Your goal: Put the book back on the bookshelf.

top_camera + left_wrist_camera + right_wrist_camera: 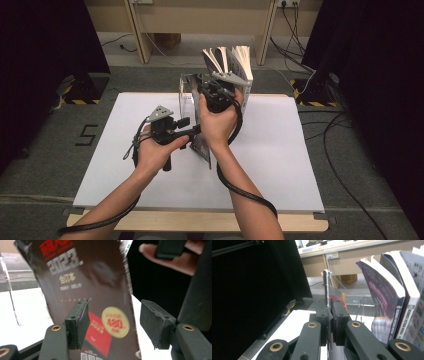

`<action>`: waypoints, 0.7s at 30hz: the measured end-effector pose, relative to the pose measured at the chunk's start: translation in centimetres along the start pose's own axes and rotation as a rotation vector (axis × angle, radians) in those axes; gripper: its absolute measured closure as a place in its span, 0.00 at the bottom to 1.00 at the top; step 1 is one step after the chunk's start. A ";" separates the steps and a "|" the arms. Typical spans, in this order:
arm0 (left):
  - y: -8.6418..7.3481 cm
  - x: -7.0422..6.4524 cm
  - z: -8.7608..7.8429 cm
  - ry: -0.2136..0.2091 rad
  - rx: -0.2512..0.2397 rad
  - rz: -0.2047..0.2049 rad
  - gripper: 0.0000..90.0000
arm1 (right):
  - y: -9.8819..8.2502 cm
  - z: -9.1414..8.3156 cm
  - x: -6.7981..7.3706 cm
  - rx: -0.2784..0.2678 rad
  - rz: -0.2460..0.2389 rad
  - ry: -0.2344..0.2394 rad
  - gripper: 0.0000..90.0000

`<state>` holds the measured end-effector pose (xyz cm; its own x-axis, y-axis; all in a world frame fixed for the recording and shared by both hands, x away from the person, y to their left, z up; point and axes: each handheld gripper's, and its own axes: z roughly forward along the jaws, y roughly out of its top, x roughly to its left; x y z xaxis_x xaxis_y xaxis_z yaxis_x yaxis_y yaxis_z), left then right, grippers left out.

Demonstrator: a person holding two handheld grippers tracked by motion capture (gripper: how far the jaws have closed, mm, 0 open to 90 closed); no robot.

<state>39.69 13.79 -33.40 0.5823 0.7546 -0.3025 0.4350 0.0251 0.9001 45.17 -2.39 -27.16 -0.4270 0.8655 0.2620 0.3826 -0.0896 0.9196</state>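
A thin dark book [201,146] with "2023" and a gold sticker on its cover [95,277] stands upright above the white table top [280,150]. My right gripper [212,91] is shut on it; in the right gripper view the book [327,287] rises edge-on out of the closed jaws [331,308]. My left gripper [192,131] points at the book from the left side. Its jaws [113,312] stand open, with the cover close in front of them and the pads not pressing on it.
A clear acrylic stand [186,95] at the back of the table holds several upright books [235,62], which lean just right of my right gripper [387,297]. Black curtains flank both sides. Cables lie on the floor at the right [330,130].
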 end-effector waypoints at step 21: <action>0.9 -0.8 3.3 0.100 0.008 0.052 0.46 | -1.0 0.4 0.5 0.026 0.009 0.005 0.95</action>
<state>41.89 11.07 -33.42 0.5330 0.8165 -0.2220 0.4114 -0.0209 0.9112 44.94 -1.71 -28.07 -0.4278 0.8621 0.2716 0.4074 -0.0844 0.9093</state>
